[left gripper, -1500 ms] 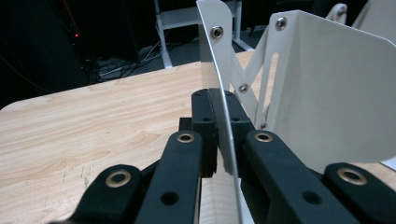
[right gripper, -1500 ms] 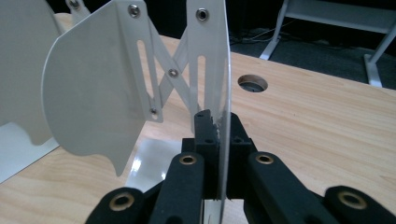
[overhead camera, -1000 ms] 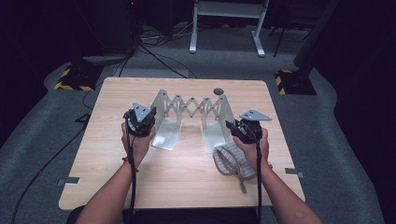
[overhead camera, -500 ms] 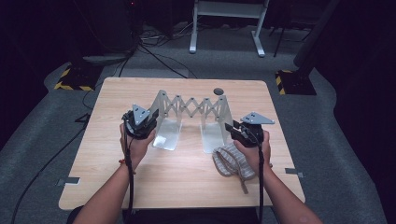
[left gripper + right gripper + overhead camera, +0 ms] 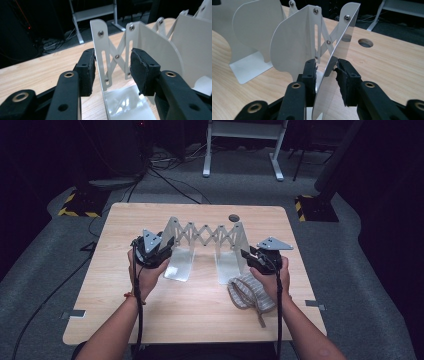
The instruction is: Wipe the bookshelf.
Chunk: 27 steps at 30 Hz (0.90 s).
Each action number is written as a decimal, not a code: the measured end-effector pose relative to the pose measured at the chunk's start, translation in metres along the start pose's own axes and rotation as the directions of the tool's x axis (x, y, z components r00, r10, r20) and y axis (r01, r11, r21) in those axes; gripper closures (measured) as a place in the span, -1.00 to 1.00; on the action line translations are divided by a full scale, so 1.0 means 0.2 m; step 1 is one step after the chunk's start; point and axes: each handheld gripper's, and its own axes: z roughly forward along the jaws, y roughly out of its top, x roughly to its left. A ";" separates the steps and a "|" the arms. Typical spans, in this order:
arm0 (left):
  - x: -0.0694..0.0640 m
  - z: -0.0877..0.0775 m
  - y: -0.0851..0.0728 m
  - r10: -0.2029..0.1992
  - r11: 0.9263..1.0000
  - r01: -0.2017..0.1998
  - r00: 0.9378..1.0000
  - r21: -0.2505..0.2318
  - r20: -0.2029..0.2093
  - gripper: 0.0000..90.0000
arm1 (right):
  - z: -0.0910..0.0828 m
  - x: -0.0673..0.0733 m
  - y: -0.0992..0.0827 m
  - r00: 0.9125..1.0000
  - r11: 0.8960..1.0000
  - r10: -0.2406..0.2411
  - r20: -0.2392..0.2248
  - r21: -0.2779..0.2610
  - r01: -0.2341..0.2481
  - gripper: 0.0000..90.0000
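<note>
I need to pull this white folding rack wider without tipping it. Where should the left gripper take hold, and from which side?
Take the rack by its left end plate, a thin upright sheet. Come in from the person's side so the left gripper straddles its near edge, one of the fingers on each flat face. Grip low, below the slot and scissor rivets, near the foot lying on the table, probably steadier.

— Where did the white metal accordion-style expanding rack (image 5: 205, 237) stand?

— Across the middle of my pale wooden table (image 5: 190, 320), its end plates left and right. My left gripper (image 5: 162, 251) sat at the left plate, my right gripper (image 5: 248, 256) at the right.

— And the striped grey-and-white cloth (image 5: 248, 293)?

— On the table before the right plate, under my right hand (image 5: 272, 275). A round hole in the tabletop (image 5: 233, 218) lay behind the rack.
</note>
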 end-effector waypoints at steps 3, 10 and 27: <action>0.00 0.03 -0.01 0.002 1.000 -0.002 1.000 0.023 0.000 0.28 | -0.01 0.01 -0.01 0.999 1.000 0.001 -0.039 0.016 0.000 0.49; 0.04 0.08 -0.03 0.011 0.999 -0.012 1.000 0.049 0.009 0.56 | -0.03 0.05 -0.02 0.994 0.999 -0.017 -0.107 0.038 0.021 0.43; 0.03 0.19 -0.08 -0.004 0.998 0.001 0.999 0.063 0.043 0.42 | -0.12 0.05 -0.09 0.979 0.995 -0.092 -0.184 0.024 0.098 0.19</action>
